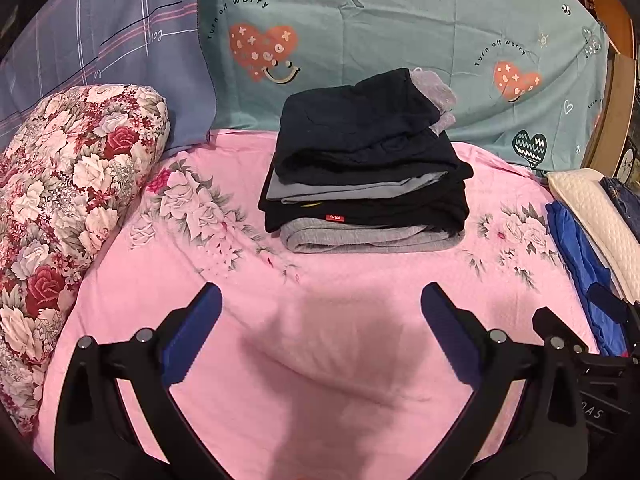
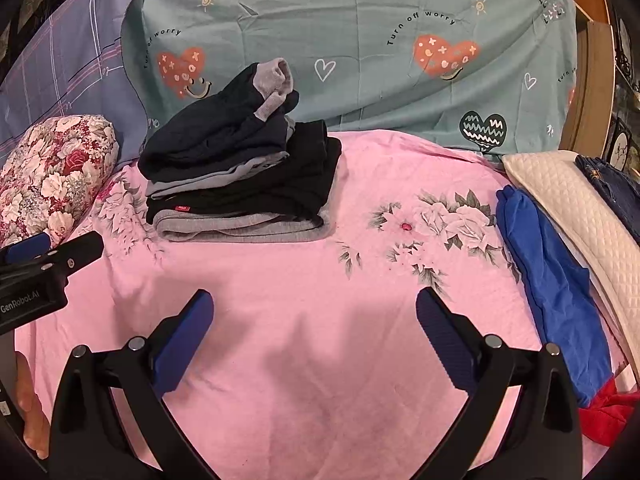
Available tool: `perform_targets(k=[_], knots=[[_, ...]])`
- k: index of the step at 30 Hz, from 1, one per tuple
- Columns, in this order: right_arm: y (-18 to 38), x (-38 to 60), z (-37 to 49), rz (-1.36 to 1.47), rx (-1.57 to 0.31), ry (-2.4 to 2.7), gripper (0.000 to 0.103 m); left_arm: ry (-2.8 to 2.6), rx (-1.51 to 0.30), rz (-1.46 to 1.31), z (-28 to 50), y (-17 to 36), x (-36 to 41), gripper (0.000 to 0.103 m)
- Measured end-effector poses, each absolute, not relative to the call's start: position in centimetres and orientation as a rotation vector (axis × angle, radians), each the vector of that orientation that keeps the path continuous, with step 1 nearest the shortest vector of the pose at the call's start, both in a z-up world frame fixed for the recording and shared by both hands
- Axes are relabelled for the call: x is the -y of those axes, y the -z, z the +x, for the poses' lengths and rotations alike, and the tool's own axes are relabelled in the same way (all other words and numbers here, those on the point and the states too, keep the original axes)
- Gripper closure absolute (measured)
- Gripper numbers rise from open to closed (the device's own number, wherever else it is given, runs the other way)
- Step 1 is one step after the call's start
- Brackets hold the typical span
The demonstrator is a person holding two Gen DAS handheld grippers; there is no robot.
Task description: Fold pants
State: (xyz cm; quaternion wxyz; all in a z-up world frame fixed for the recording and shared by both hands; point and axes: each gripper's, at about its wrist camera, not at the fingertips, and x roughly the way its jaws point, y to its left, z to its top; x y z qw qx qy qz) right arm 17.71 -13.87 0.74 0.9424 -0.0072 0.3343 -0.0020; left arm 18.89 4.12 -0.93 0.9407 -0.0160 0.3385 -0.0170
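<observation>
**Clerk:** Jaws, both units: spread wide, nothing between them. Left gripper (image 1: pixel 320 332) and right gripper (image 2: pixel 314 338) each sit low centre in their own view, over bare pink sheet (image 2: pixel 280 280).

**Checker:** Task item, location?

**Clerk:** Stack (image 1: pixel 366 168) of folded pants, centre of the left view, upper left of centre in the right view, on the sheet against the teal cover (image 1: pixel 400 20). Layers, bottom up: grey, black with a red tag, grey-blue, dark navy. Top piece (image 2: pixel 224 128) is loosely folded, with a grey cuff (image 2: pixel 276 76) sticking up at the back.

**Checker:** Unfolded stock?

**Clerk:** Blue garment (image 2: pixel 552 288) along the right edge, red cloth (image 2: pixel 608 412) at its near end, both beside a quilted cream item (image 2: pixel 580 216). Whether either one is pants, cannot tell. Floral pillow (image 1: pixel 72 200) at left.

**Checker:** Step in hand?

**Clerk:** Judged: between items, next piece to be fetched. Advice: take the blue garment by its near end with the right unit, which is closer; draw it onto the clear pink area in front of the stack; spread it flat before any fold; keep off the stack so the loose top piece does not slide.

**Checker:** Pose?

**Clerk:** Both units side by side, pointing forward and down at the sheet. Left unit's body shows at the left edge of the right view; a hand (image 2: pixel 30 400) shows at lower left there. Right unit's fingers show at the lower right edge of the left view.
</observation>
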Motion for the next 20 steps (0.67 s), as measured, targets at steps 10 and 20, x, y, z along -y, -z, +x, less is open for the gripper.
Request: perform_targets(k=[10,20], knots=[[-0.67,13.67,17.66,-0.025,-0.684,-0.002,0.002,0.027,-0.691,-0.041,18.86,0.96,-4.38,0.002],[-0.68,13.58,17.61,-0.029,-0.684,-0.003,0.002,0.021,-0.708,0.0,19.0,1.39,-3.55,0.002]])
